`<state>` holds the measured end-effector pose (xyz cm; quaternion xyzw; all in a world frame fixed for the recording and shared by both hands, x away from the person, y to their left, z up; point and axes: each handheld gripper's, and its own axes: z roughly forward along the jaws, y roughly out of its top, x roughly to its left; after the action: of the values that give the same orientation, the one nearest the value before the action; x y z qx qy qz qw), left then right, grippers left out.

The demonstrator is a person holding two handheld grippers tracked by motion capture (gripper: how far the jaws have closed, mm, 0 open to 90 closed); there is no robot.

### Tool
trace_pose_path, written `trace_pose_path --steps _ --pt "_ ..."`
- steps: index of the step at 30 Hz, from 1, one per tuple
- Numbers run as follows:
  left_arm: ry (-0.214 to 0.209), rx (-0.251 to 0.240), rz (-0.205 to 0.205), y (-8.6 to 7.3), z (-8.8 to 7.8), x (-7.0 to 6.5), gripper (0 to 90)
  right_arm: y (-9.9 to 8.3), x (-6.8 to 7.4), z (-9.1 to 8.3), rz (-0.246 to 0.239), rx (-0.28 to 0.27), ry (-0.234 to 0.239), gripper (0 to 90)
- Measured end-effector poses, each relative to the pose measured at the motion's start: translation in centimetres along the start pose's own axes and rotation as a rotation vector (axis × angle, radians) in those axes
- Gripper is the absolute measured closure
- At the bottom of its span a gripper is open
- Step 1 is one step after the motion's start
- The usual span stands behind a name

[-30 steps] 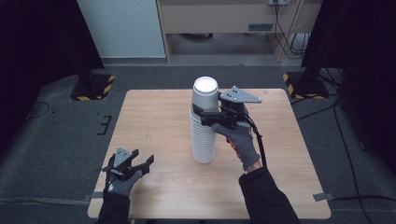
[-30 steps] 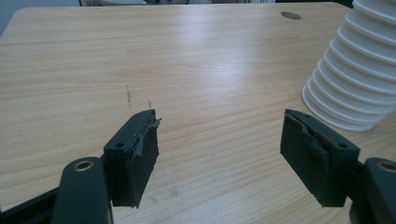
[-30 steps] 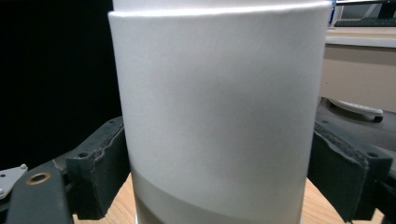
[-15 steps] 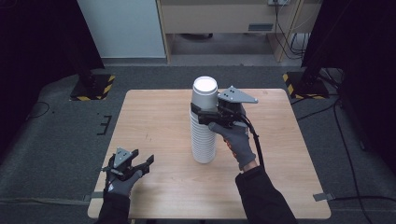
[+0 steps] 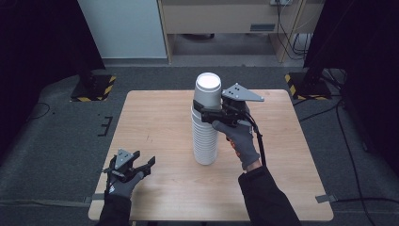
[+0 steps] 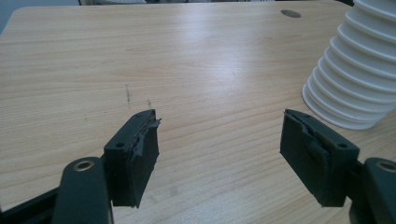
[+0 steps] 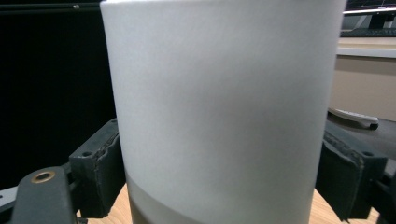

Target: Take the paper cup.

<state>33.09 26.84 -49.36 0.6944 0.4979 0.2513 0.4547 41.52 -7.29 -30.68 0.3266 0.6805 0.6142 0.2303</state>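
Little has shifted since the earlier frames: the right gripper (image 5: 203, 112) has been held at the top of the stack of white paper cups (image 5: 206, 125), and the left gripper (image 5: 131, 165) has been kept resting low at the near left of the table (image 5: 155, 117). The cups are nested one inside another, upside down, with the closed base of the top cup (image 5: 208, 81) turned upward, so nothing can be seen inside them. The stack's long axis is vertical, and its wide rims rest on the wood near the table's middle. In the right gripper view the top cup's wall (image 7: 219, 107) is seen between the two black jaws, one at each side and right against it; the top cup is clasped by them. In the left gripper view the jaws are spread wide with nothing but bare wood between them, and the ribbed lower rims of the stack (image 6: 355, 79) are seen to the far right. The surface is pale wood grain. Around the table lies grey carpet; yellow-and-black striped stand bases (image 5: 91, 88) are set at the far left and far right, and a white panel (image 5: 120, 28) stands beyond.
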Motion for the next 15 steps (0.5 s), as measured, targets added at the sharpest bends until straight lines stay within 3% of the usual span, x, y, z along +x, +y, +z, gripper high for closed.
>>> trace_pose_path --steps 15 --pt "-0.003 0.009 -0.007 -0.1 0.1 0.0 27.0 2.5 0.0 -0.6 0.023 -0.053 0.015 15.4"
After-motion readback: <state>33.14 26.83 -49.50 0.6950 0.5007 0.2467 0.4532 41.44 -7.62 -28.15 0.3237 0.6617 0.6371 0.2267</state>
